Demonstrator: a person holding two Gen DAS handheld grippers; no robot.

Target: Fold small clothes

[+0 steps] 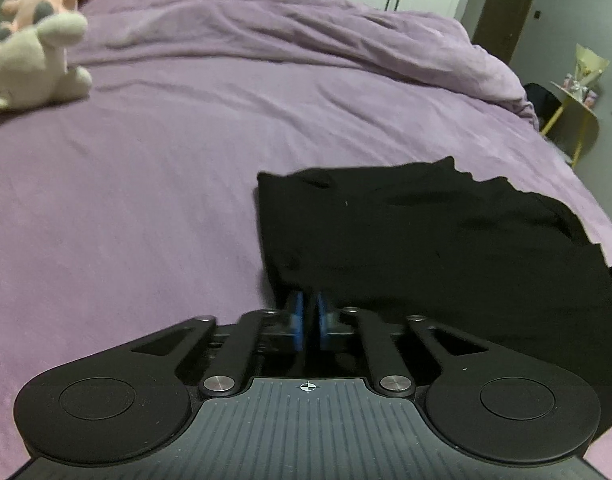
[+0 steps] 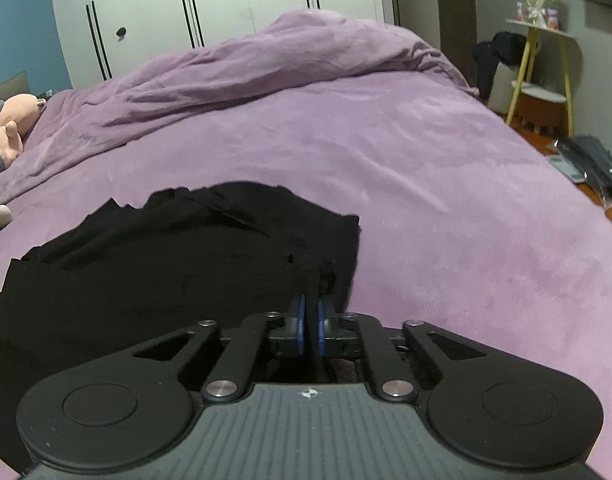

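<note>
A black garment (image 1: pixel 446 248) lies spread on the purple bed cover (image 1: pixel 145 200), its far edge wavy. My left gripper (image 1: pixel 310 304) is shut on the garment's near left corner, black cloth pinched between the blue pads (image 1: pixel 295 320). In the right wrist view the same black garment (image 2: pixel 165 264) fills the lower left. My right gripper (image 2: pixel 310 308) is shut on its near right corner, where the cloth bunches up just ahead of the blue pads (image 2: pixel 299 324). Both grippers sit low, close to the bed.
A rumpled purple duvet (image 1: pixel 306 28) lies heaped along the far side of the bed. Plush toys (image 1: pixel 37 48) sit at the far left. White wardrobe doors (image 2: pixel 225 4) stand behind. A yellow-legged side table (image 2: pixel 542 64) and dark items on the floor (image 2: pixel 594 164) are off the right edge.
</note>
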